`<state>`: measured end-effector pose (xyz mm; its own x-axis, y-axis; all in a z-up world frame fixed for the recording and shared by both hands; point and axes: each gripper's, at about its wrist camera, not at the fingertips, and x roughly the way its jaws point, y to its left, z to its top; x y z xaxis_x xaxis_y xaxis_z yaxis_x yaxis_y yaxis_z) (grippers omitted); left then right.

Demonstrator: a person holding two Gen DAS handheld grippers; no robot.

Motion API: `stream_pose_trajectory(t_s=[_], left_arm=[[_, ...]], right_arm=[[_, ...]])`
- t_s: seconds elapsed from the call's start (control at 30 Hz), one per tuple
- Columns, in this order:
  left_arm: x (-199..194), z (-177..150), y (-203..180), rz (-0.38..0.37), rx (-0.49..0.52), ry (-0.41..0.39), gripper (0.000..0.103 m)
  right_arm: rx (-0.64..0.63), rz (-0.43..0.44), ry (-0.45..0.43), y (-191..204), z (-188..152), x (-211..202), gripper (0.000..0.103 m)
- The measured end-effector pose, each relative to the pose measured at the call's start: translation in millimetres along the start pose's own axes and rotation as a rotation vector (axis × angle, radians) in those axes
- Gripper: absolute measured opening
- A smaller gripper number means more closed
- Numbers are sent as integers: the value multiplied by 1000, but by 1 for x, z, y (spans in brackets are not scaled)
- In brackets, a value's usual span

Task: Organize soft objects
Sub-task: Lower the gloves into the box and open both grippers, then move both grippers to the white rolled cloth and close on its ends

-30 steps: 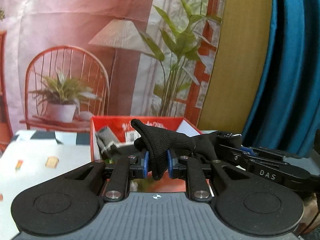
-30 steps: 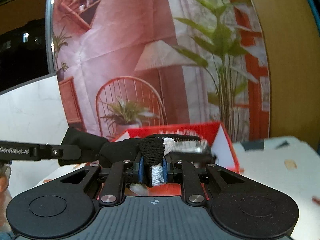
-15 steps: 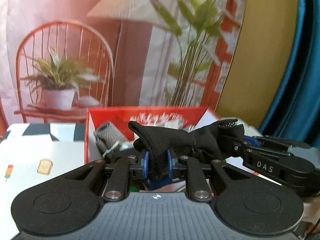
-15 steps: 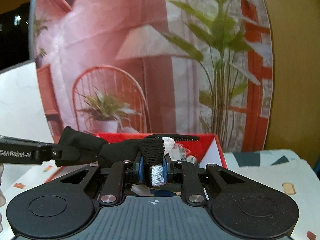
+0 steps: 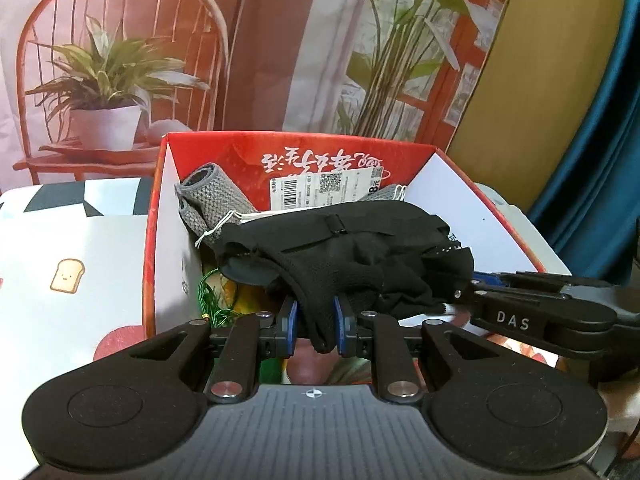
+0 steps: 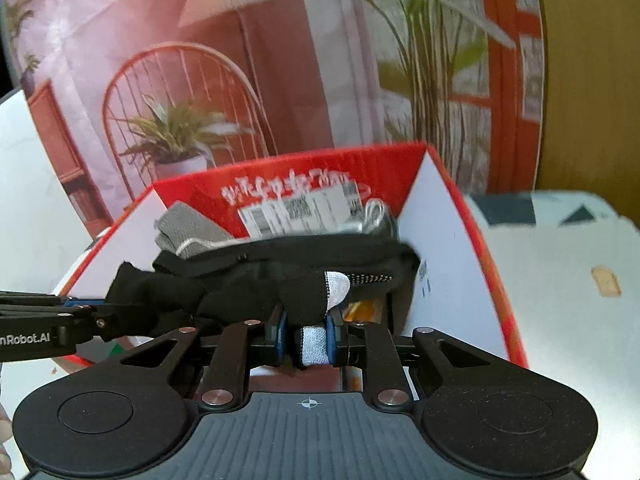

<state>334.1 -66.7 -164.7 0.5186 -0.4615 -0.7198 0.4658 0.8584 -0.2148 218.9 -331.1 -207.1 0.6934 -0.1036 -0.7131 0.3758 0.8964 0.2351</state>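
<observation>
Left gripper: low centre of the left view, jaws narrow, blue pads pinching a fold of the black glove; also seen entering from the left edge of the right view.
Right gripper: low centre of the right view, jaws narrow, clamped on the glove's grey-white cuff patch; seen too at the right edge of the left view, gripping the glove's other end.
Black glove: stretched between both grippers, hanging over the open top of the red box, middle of both frames; white-dotted palm faces the right view.
Red box: white inner walls, a barcode label on its far wall, upper centre.
Grey roll: knitted, inside the box at its far left corner, behind the glove.
Green string: in the box below the glove, left of centre.
Table: white cover with a toast print, left of the box.
Backdrop: printed chair and potted plant, across the top.
</observation>
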Motion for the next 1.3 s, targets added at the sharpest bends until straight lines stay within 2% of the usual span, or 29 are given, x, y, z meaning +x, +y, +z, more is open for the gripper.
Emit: stream_pose_trajectory(t_s=[0.13,0.2,0.23,0.27,0.53,0.6,0.83,1.0,1.17,1.3], left_arm=[[-1,1,-3,20,5,-14,25],[-5,0,-7,37,30,-29,31],[-7,0,-8,45,40,-34,41],[-11,-1,-9,52,48,-43,51],[-54,-6,-12,83,80,-197,68],[-63,-10,-12,89,74,-224,70],[-95,-46,-4,129,15,-297,71],[-102,-79,2,157,-33,-321,71],[-91,-104,7,177,-70,-292,71],[-74,-117,12,175,-105,-240,69]], right_arm=[[0,-27,19,2,1,5,20],[-4,-46,14,4,1,4,26],[-5,-56,3,4,1,3,29],[-11,-63,-11,4,1,1,31],[-39,-76,-182,1,-12,-34,44],[-52,-66,-238,1,-18,-46,48],[-107,-60,-415,-5,-49,-87,50],[-60,-93,-513,-19,-78,-109,50],[7,-128,-520,-34,-108,-114,50],[43,-156,-441,-42,-126,-98,50]])
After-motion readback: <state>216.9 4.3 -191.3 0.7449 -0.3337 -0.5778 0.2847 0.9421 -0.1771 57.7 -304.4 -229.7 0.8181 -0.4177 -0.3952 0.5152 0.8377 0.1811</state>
